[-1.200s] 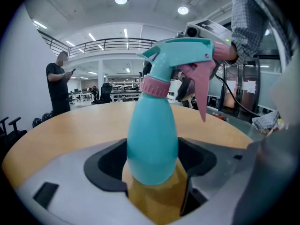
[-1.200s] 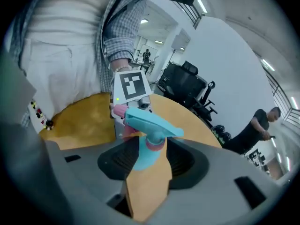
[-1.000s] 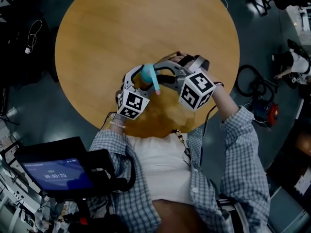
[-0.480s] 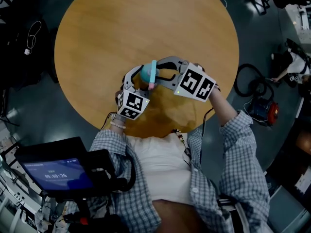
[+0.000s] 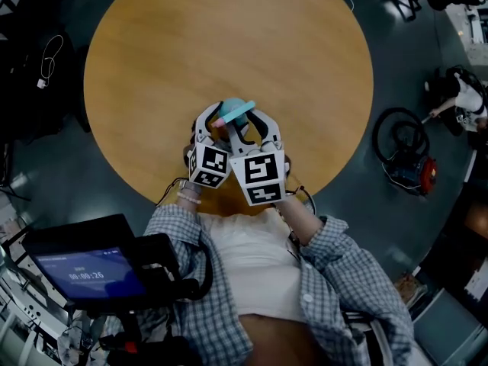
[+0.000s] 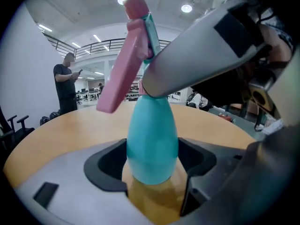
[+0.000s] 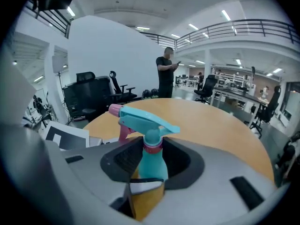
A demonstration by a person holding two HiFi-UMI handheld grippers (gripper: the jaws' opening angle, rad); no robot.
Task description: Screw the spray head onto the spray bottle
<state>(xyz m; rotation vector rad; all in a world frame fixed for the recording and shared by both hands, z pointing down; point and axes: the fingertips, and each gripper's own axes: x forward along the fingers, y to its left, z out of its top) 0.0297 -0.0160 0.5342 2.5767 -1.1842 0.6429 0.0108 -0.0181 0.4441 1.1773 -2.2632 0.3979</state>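
A teal spray bottle (image 6: pixel 152 139) stands upright on the round wooden table (image 5: pixel 229 36), near its front edge. My left gripper (image 6: pixel 152 161) is shut on the bottle's body, with the black pads against both its sides. The teal spray head (image 7: pixel 143 121) has a pink nozzle, a pink trigger (image 6: pixel 122 74) and a pink collar (image 7: pixel 152 146), and it sits on the neck. My right gripper (image 7: pixel 151 156) is shut on that collar from the near side. In the head view the spray head (image 5: pixel 238 111) lies across both grippers, nozzle to the left.
The table's near edge lies just under the two marker cubes (image 5: pixel 208 166). A dark device with a lit screen (image 5: pixel 91 269) is at the lower left. A red and black machine (image 5: pixel 415 174) stands on the floor to the right. A person (image 7: pixel 165 76) stands beyond the table.
My right gripper has swung clockwise round the bottle from its right side to the near side. The spray head turned with it: the nozzle pointed towards me, now it points left. The left gripper stayed put.
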